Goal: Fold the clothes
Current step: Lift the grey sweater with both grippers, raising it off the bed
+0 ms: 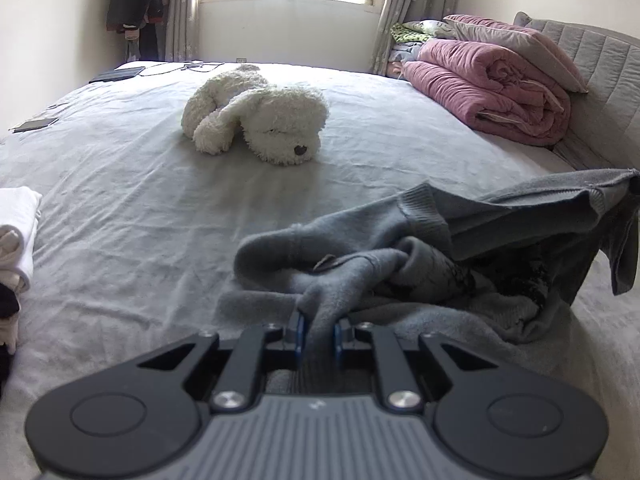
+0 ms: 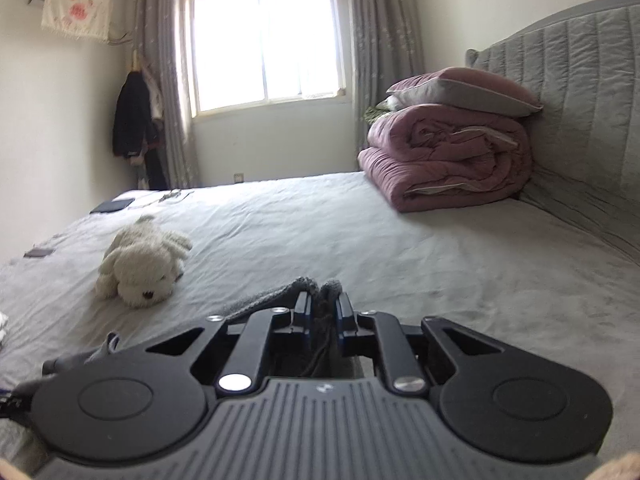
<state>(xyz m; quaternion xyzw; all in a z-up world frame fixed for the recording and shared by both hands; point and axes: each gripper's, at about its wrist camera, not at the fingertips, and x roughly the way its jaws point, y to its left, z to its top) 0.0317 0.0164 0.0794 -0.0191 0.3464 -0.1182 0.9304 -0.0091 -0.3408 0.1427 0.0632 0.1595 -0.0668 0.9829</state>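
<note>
Left gripper (image 1: 319,330) is clamping a fold of the crumpled grey knit sweater (image 1: 420,264), blue pads pinching fabric at the near edge. Right gripper (image 2: 322,318) is clenching another bunch of the same grey knit, raised off the sheet. The sweater is lying in a heap on the near right of the pale grey bedsheet (image 1: 140,208). White plush dog (image 1: 260,116) is lying mid-bed, further out. Rolled pink quilt (image 1: 488,88) is sitting far right against the grey padded headboard (image 2: 580,92). Folded white clothes (image 1: 16,232) are stacking at near left.
</note>
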